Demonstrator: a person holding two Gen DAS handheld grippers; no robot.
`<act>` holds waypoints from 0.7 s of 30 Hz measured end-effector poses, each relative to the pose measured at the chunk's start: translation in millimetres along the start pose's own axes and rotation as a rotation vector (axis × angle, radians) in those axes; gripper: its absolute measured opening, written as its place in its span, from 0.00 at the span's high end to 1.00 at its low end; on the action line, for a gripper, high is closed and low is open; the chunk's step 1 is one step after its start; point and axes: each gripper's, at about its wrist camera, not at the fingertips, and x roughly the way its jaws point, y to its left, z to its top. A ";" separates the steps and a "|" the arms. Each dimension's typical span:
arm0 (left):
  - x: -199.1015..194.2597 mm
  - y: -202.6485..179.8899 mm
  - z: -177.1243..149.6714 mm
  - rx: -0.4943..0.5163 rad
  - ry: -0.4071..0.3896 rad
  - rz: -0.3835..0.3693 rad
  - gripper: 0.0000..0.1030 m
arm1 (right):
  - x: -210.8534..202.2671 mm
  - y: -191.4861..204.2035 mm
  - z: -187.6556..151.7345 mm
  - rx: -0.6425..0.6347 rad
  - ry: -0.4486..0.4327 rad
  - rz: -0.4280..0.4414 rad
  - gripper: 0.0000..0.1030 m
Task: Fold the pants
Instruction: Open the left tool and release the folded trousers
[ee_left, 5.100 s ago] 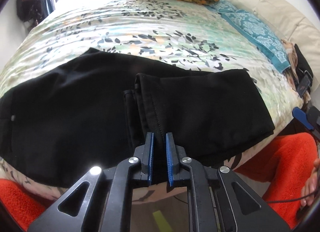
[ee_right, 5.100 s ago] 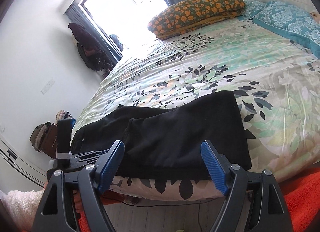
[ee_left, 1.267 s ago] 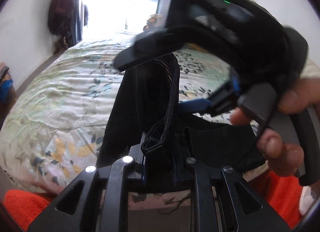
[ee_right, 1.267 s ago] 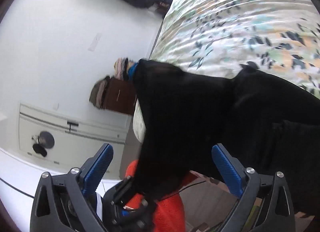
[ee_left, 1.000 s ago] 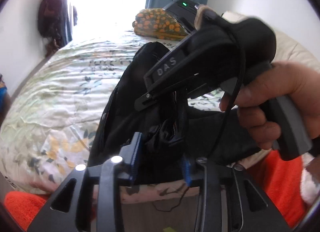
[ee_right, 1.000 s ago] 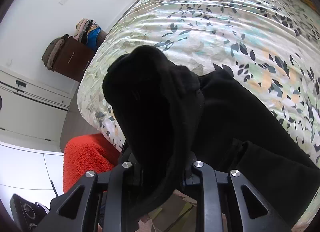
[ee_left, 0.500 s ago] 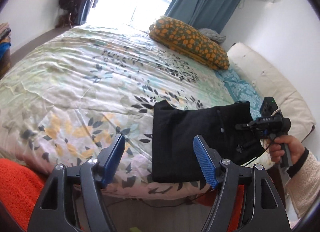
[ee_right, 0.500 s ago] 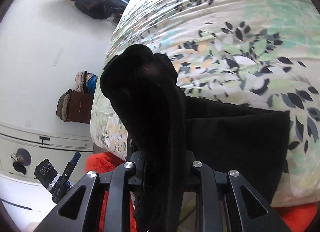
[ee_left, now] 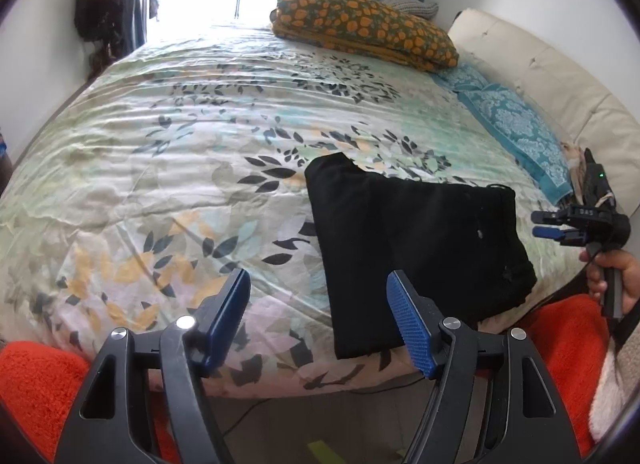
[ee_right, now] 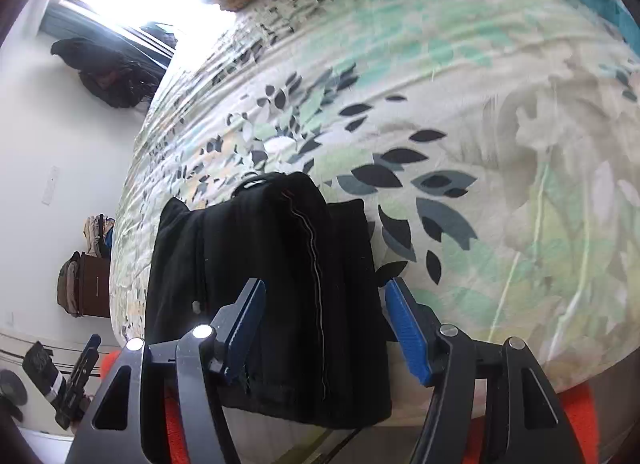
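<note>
The black pants lie folded into a compact stack on the floral bedspread, near its front right edge. My left gripper hangs open above the bed's near edge, left of the stack, with nothing between its fingers. A hand holds the right gripper just past the stack's right side. In the right wrist view the pants lie between the blue pads of my right gripper, whose jaws are opening; the pads stand clear of the cloth.
An orange-patterned pillow and a teal pillow lie at the far right by the cream headboard. Orange-red fabric sits below the bed's near edge. A brown nightstand stands beside the bed.
Both grippers carried the pants' end over onto the stack. The left one let go and drew back to the left. The right one has now spread its jaws off the fold.
</note>
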 end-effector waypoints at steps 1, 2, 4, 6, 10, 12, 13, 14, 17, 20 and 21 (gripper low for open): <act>7.1 -3.7 0.9 0.009 0.012 0.001 0.29 | -7.9 6.8 -6.5 -0.032 -0.023 0.026 0.39; 14.8 -9.9 1.5 0.026 0.025 -0.004 0.29 | -13.4 14.4 -15.1 -0.052 -0.027 0.053 0.41; 29.4 -28.2 1.9 0.089 0.038 -0.008 0.29 | -11.3 28.0 -32.5 -0.081 -0.008 0.063 0.43; 47.2 -51.1 -0.7 0.182 0.051 -0.003 0.29 | 5.0 40.5 -47.1 -0.141 0.009 -0.011 0.51; 95.3 -84.5 -23.7 0.315 0.186 0.040 0.28 | 28.9 40.1 -73.6 -0.213 0.056 -0.137 0.87; 89.7 -93.8 -31.8 0.355 0.137 0.066 0.26 | 23.4 29.4 -80.0 -0.170 0.045 -0.151 0.87; 85.0 -95.8 -31.7 0.365 0.138 0.057 0.25 | 21.5 21.7 -81.9 -0.136 0.050 -0.135 0.87; 80.6 -95.4 -29.2 0.360 0.144 0.044 0.25 | 18.8 19.8 -82.6 -0.128 0.050 -0.129 0.87; 60.4 -82.1 -10.4 0.279 0.108 0.024 0.25 | 11.3 24.2 -75.9 -0.137 0.029 -0.124 0.73; 47.5 -67.1 15.9 0.168 0.049 0.009 0.20 | -21.4 38.4 -65.4 -0.131 -0.103 -0.130 0.56; 48.6 -66.8 23.8 0.151 0.040 0.006 0.20 | -31.2 45.7 -59.1 -0.140 -0.152 -0.095 0.56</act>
